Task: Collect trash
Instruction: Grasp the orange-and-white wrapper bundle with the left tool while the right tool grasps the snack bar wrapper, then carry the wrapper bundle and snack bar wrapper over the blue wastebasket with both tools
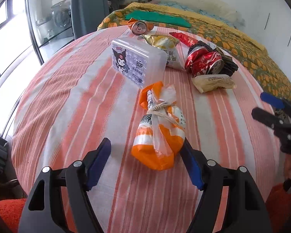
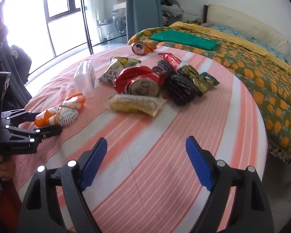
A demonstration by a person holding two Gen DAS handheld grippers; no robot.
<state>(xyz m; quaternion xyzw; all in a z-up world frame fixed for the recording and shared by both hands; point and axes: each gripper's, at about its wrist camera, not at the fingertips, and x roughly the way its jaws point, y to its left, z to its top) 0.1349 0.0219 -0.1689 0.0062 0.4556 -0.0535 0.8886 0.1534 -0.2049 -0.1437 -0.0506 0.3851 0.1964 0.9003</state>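
left gripper (image 1: 145, 163) spread wide, orange tied bag (image 1: 159, 134) lying between its fingers, ungripped. right gripper (image 2: 146, 161) wide open, empty, well apart from bag.

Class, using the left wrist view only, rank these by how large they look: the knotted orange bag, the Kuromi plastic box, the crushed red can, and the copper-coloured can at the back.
1. knotted orange bag, though it lies nearest the camera
2. Kuromi plastic box
3. crushed red can
4. copper-coloured can, farthest away, so its true size is unsure
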